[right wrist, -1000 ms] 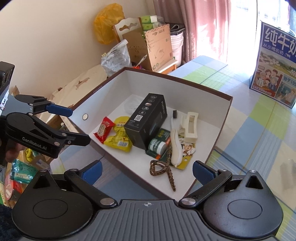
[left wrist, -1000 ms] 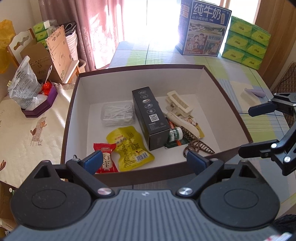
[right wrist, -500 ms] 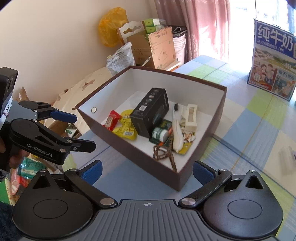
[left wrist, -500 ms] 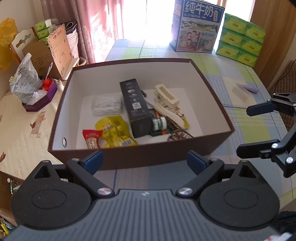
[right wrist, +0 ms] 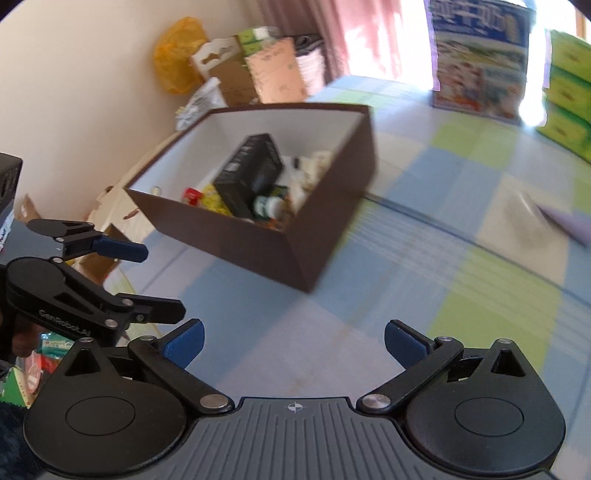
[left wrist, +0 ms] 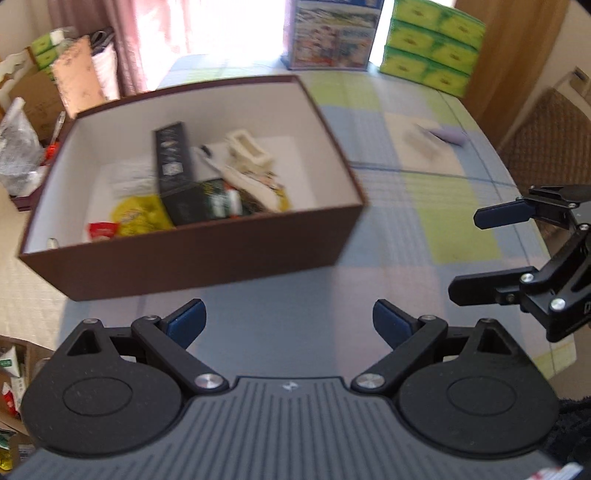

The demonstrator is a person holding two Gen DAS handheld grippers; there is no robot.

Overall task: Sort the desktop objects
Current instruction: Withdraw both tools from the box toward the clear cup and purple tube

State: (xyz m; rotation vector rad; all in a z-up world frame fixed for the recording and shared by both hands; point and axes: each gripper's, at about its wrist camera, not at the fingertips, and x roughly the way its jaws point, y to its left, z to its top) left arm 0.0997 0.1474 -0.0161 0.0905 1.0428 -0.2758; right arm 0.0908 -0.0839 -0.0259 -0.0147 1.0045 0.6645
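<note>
A brown box (left wrist: 192,254) with a white inside stands on the checked tablecloth, also in the right wrist view (right wrist: 258,243). It holds a black carton (left wrist: 173,162), a yellow snack packet (left wrist: 136,218), a red packet (left wrist: 99,230), a cream hair clip (left wrist: 247,149) and a small bottle (right wrist: 267,206). A purple item (left wrist: 448,134) and a pale clip (left wrist: 421,142) lie on the cloth to the right of the box. My left gripper (left wrist: 288,325) is open and empty, short of the box. My right gripper (right wrist: 293,341) is open and empty; it also shows in the left wrist view (left wrist: 476,254).
A blue milk carton (left wrist: 332,33) and green tissue packs (left wrist: 432,48) stand at the table's far edge. Cardboard boxes (right wrist: 258,74) and a yellow bag (right wrist: 177,55) crowd the left side by the wall. A wicker chair (left wrist: 546,133) is at the right.
Both grippers have drawn back from the box and up, so the box looks smaller and farther. Both views have swung to the right. Both stay open and empty.
</note>
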